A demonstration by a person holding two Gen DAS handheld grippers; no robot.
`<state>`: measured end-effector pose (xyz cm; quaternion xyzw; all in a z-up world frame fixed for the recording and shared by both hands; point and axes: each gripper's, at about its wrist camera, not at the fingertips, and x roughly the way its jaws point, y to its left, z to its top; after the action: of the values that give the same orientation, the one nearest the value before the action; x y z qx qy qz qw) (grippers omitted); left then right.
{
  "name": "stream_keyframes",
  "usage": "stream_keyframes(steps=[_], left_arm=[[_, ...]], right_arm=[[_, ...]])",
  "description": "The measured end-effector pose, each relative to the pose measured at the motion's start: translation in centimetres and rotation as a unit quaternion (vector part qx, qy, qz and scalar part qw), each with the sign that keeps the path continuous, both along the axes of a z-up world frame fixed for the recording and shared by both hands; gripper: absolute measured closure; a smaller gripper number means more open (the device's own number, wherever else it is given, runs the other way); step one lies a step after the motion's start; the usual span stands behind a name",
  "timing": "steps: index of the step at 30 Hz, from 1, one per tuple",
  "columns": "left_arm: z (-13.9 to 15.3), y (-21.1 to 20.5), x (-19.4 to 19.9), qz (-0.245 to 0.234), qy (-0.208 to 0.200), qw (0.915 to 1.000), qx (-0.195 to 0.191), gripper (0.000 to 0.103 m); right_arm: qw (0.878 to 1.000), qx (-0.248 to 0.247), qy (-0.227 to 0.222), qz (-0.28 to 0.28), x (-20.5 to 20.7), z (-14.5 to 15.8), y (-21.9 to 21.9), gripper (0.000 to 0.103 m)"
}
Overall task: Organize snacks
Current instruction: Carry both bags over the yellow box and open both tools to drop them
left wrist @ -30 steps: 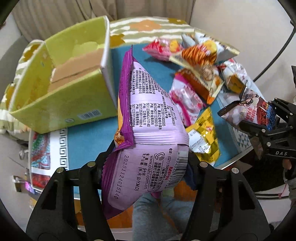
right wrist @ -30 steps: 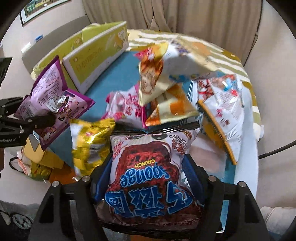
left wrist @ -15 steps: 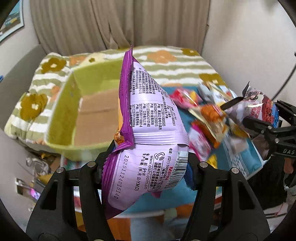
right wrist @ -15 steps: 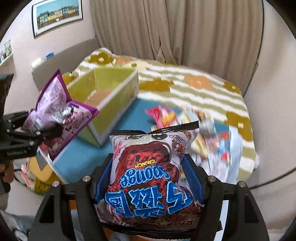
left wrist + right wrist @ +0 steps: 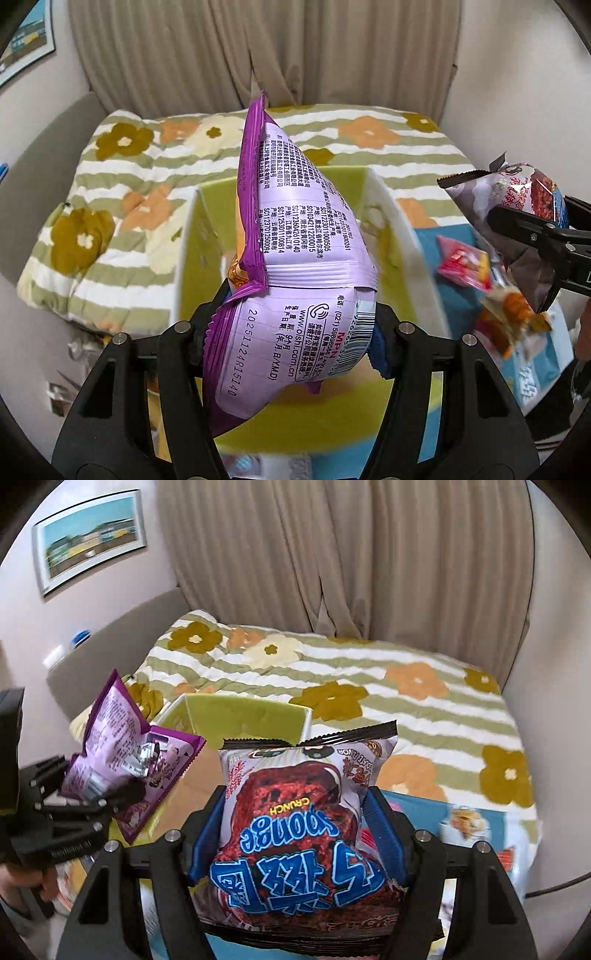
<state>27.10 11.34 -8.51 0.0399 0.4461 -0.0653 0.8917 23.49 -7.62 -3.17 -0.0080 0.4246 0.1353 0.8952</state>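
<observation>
Left gripper: clamped on the purple bag, pads pressing both sides of its lower part.
Purple bag: held on edge, printed back to the camera, raised over the open box.
Right gripper: clamped on the brown bag, blue pads against its sides.
Brown bag: upright in the jaws, print upside down to the wrist camera, in front of the box's near wall.
Box: yellow-green, open top, cardboard floor visible; sits on the blue mat against the flowered quilt.
Loose snacks: pink packet and orange packet on the mat, right of the box, blurred.
Backdrop: beige curtain; framed picture on the wall.
</observation>
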Motion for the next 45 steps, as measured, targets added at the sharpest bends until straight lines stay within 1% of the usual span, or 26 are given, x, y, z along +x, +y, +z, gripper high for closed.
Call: stream_keyframes(steps=[5, 9, 11, 12, 13, 14, 15, 18, 21, 27, 32, 36, 37, 38, 40, 42, 45], left_arm=[[-2.3, 2.2, 5.5, -0.015, 0.029, 0.9995, 0.006, 0.044], [-4.4, 2.7, 8.2, -0.031, 0.055, 0.998, 0.005, 0.044], [-5.2, 2.8, 9.3, -0.034, 0.063, 0.9974, 0.007, 0.039], [-5.6, 2.8, 9.8, -0.035, 0.066, 0.9971, 0.009, 0.03], [-5.9, 2.8, 10.1, -0.035, 0.067, 0.9971, 0.012, 0.014], [-6.0, 2.9, 10.3, -0.035, 0.065, 0.9972, 0.015, 0.005], [-6.2, 2.9, 10.4, -0.035, 0.062, 0.9973, 0.018, 0.001], [-6.6, 3.2, 10.4, -0.042, 0.067, 0.9965, 0.029, 0.001], [-6.4, 3.9, 9.3, -0.044, 0.065, 0.9964, 0.03, 0.001], [-6.4, 5.5, 7.8, -0.027, 0.075, 0.9968, 0.008, 0.001], [-6.0, 6.7, 7.3, -0.023, 0.07, 0.9972, -0.01, 0.001], [-5.8, 7.2, 7.2, -0.021, 0.066, 0.9976, -0.005, 0.001], [-5.8, 7.3, 7.2, -0.021, 0.066, 0.9976, -0.002, 0.001], [-5.9, 7.3, 7.1, -0.022, 0.066, 0.9976, 0.001, 0.001], [-6.0, 7.5, 7.0, -0.022, 0.069, 0.9974, 0.003, 0.001], [-6.4, 7.7, 6.8, -0.022, 0.075, 0.9969, -0.003, 0.001], [-6.5, 8.0, 6.6, -0.02, 0.078, 0.9967, -0.01, 0.001]], right_arm=[[0.999, -0.004, 0.029, -0.026, 4.7, -1.7, 3.7, 0.035], [0.999, -0.016, 0.038, -0.035, 6.2, -3.0, 5.6, 0.035], [0.998, -0.017, 0.045, -0.038, 7.0, -3.6, 6.2, 0.035], [0.998, -0.018, 0.049, -0.039, 7.4, -3.8, 6.5, 0.035], [0.998, -0.02, 0.052, -0.04, 7.7, -4.1, 6.8, 0.035], [0.997, -0.022, 0.055, -0.04, 8.1, -4.3, 6.9, 0.035], [0.997, -0.025, 0.057, -0.041, 8.3, -4.5, 7.1, 0.035], [0.997, -0.031, 0.064, -0.042, 9.1, -5.1, 7.5, 0.035], [0.996, -0.036, 0.067, -0.039, 9.3, -5.7, 7.9, 0.035], [0.996, -0.026, 0.075, -0.037, 9.8, -6.5, 8.6, 0.035], [0.996, -0.017, 0.083, -0.028, 11.0, -7.5, 9.6, 0.034], [0.996, -0.026, 0.084, -0.017, 12.1, -8.3, 10.9, 0.033], [0.996, -0.028, 0.087, -0.017, 12.4, -8.6, 11.2, 0.03], [0.996, -0.029, 0.089, -0.017, 12.6, -8.9, 11.4, 0.018], [0.996, -0.022, 0.081, -0.019, 12.6, -9.2, 11.5, 0.0], [0.997, -0.017, 0.076, -0.021, 12.3, -9.3, 11.5, 0.0], [0.996, -0.019, 0.086, -0.023, 11.7, -9.5, 11.4, 0.0]])
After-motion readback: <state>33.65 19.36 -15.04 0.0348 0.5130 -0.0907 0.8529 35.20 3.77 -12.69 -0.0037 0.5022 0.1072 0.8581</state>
